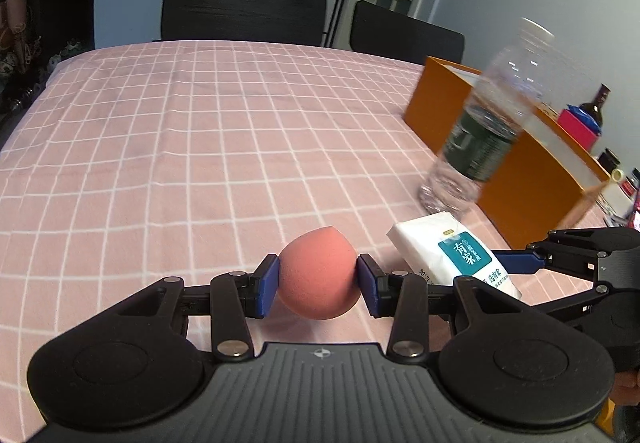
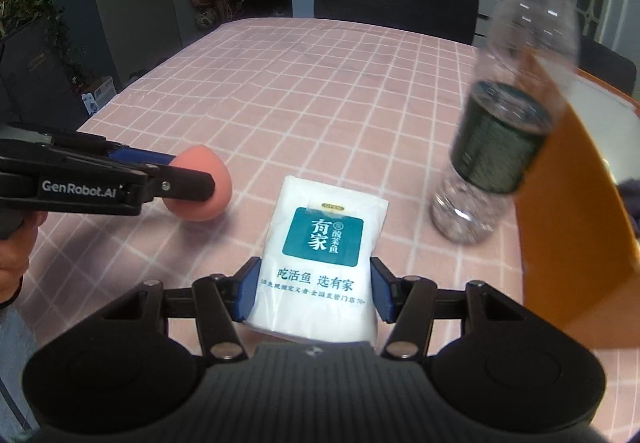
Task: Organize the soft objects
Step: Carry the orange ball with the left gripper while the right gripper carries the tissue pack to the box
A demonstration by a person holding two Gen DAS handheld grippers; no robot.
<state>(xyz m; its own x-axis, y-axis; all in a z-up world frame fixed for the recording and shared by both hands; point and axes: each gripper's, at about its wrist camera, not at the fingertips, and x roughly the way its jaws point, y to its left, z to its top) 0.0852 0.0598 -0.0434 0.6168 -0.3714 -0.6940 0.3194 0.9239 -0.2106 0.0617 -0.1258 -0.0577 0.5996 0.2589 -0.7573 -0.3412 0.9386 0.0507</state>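
Pink checked cloth (image 1: 200, 131) covers the table and fills most of both views, with two dark chairs (image 1: 244, 13) at its far edge along the top of the left wrist frame. An orange box (image 1: 520, 179) stands on the cloth at the right side of that frame, and a clear plastic bottle (image 1: 484, 123) with a dark green label sits just in front of it, blurred and leaning toward the upper right.

My left gripper (image 1: 318, 279) sits low in the centre of its own view, its blue pads pressed on both sides of a salmon-pink sponge ball (image 1: 318, 275). The ball looks raised a little above the cloth. From the right wrist view I see the same ball (image 2: 208, 187) at the middle left of the frame, pinched at the tip of the left gripper (image 2: 192, 183), with part of my hand (image 2: 16, 247) on its handle at the left edge.

My right gripper (image 2: 314, 293) sits low in the centre of its frame, clamped on a white tissue pack (image 2: 324, 251) with a teal label; the pads grip the pack's two long sides near its lower end. In the left wrist view that pack (image 1: 452, 255) shows at the lower right, tilted, held in the right gripper (image 1: 500, 263) that comes in from the right edge. Bottle (image 2: 504, 115) and box (image 2: 576, 227) fill the right side of the right wrist frame.
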